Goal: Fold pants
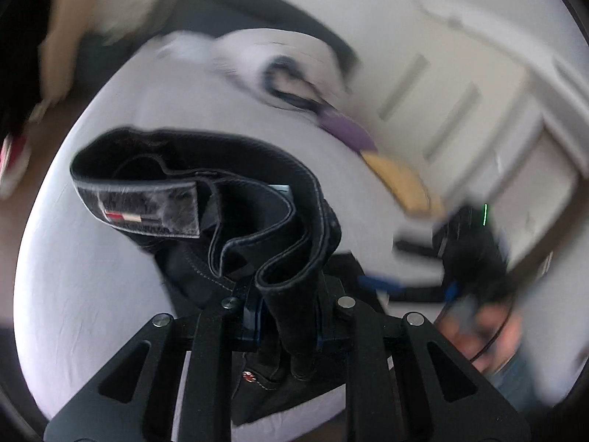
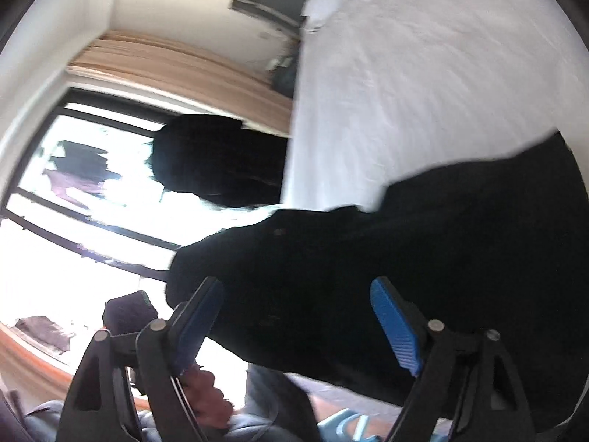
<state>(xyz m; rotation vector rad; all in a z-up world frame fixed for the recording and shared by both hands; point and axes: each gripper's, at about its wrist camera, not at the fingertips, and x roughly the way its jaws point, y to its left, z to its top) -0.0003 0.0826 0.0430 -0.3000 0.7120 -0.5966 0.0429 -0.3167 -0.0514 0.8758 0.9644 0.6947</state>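
Pants (image 1: 206, 191) waistband pinched between nearly closed left fingers (image 1: 254, 316), dark cloth between wide-apart, untouching right fingers (image 2: 395, 328).

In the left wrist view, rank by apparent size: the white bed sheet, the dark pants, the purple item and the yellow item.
1. White bed sheet, largest.
2. Dark pants, though they hang close to the camera, which inflates them.
3. Purple item and yellow item: blurred and alike, so I won't rank them.

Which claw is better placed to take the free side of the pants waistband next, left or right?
Probably the right claw: its jaws stand open and empty, with the black pants just ahead. The left claw is already shut on the waistband.
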